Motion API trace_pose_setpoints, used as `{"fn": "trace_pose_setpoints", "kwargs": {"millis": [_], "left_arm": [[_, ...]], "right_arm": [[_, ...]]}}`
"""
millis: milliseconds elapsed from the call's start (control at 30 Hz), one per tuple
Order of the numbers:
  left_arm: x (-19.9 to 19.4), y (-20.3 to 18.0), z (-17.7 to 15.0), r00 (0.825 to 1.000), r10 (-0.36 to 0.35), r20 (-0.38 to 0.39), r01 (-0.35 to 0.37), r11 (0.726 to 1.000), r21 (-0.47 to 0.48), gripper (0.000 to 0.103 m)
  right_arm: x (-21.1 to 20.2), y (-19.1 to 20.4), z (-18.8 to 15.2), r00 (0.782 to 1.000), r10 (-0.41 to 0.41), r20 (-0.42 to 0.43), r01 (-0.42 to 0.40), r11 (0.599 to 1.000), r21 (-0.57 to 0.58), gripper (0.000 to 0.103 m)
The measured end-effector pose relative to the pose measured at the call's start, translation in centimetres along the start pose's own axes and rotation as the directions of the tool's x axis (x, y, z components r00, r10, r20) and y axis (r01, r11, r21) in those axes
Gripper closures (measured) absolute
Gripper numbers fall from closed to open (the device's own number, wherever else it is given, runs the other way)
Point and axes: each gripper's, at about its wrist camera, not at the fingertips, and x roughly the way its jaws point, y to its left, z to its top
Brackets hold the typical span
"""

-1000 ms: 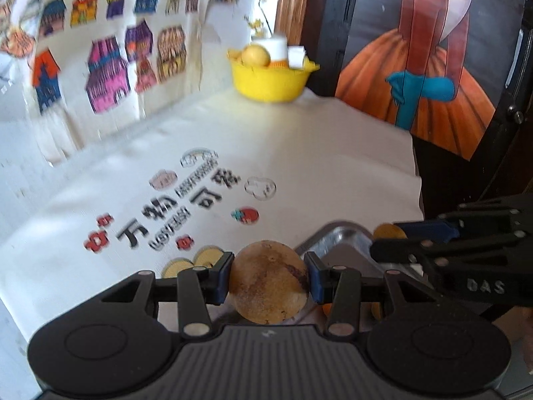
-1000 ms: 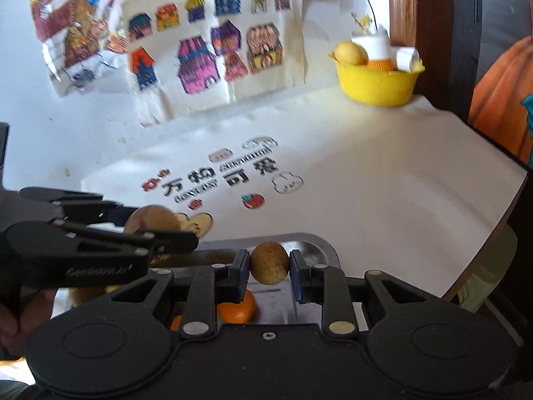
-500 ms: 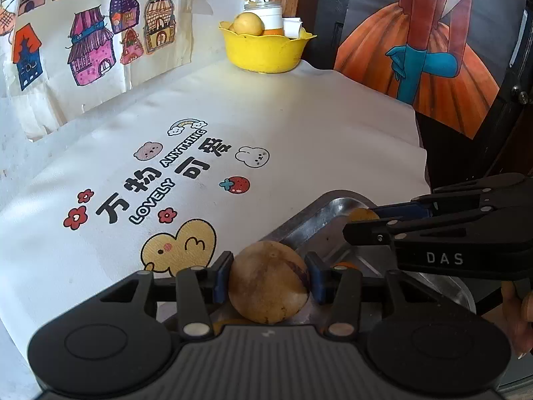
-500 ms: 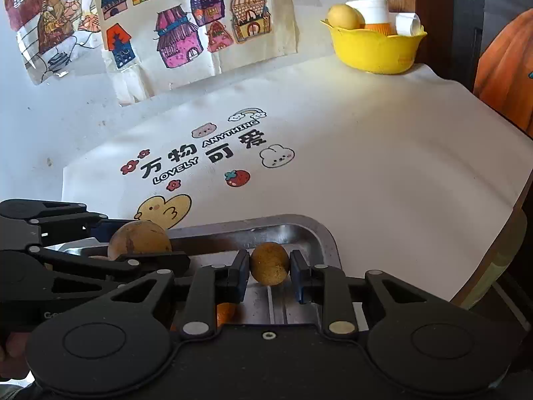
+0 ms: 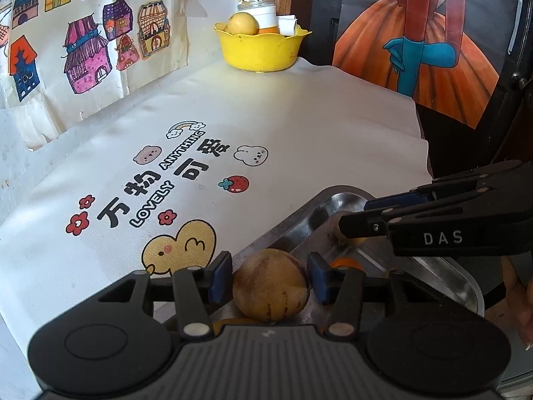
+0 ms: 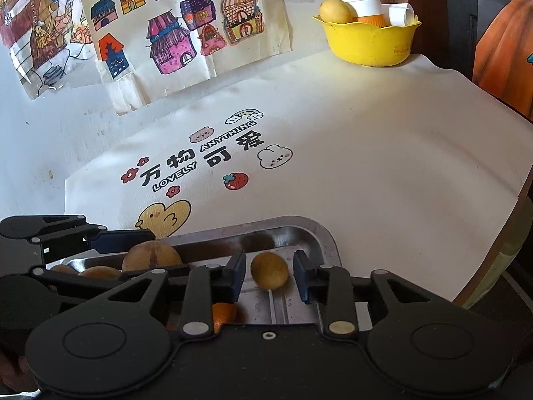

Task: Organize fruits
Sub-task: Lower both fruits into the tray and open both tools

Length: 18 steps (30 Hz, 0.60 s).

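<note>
Jaws of both grippers are opening, pads clear of the fruit between them: left gripper (image 5: 269, 280) releasing the large fruit (image 5: 269, 285), right gripper (image 6: 269, 275) the small fruit (image 6: 269, 270), over the metal tray (image 6: 319, 240) on the bench (image 6: 383, 153).

- We see a large mottled yellow-brown fruit (image 5: 269, 285) resting in our metal tray (image 5: 443, 280).
- Our small round brown fruit (image 6: 269, 270) sits near the tray's far corner.
- An orange fruit (image 6: 224, 315) lies partly hidden.
</note>
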Motion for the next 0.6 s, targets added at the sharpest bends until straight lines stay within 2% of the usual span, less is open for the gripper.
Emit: {"fn": "trace_pose_setpoints", "kwargs": {"millis": [100, 333, 467, 600], "left_arm": [[0.0, 0.0, -0.1, 1.0, 0.01, 0.001, -0.01, 1.0, 0.001, 0.036], [-0.5, 0.3, -0.3, 1.0, 0.016, 0.01, -0.016, 1.0, 0.0, 0.024], [-1.2, 0.6, -0.3, 0.999, 0.02, 0.027, -0.02, 1.0, -0.007, 0.022], [-2.3, 0.9, 0.0, 0.998, 0.029, 0.051, -0.028, 0.999, -0.025, 0.017]], "right_arm": [[-0.2, 0.0, 0.1, 1.0, 0.003, 0.006, -0.003, 1.0, 0.007, 0.056], [-1.4, 0.2, 0.5, 0.999, 0.014, 0.039, -0.015, 0.999, 0.033, 0.044], [-3.0, 0.8, 0.9, 0.997, 0.021, 0.076, -0.023, 0.999, 0.032, 0.036], [-5.0, 1.9, 1.3, 0.992, 0.032, 0.121, -0.034, 0.999, 0.012, 0.022]]}}
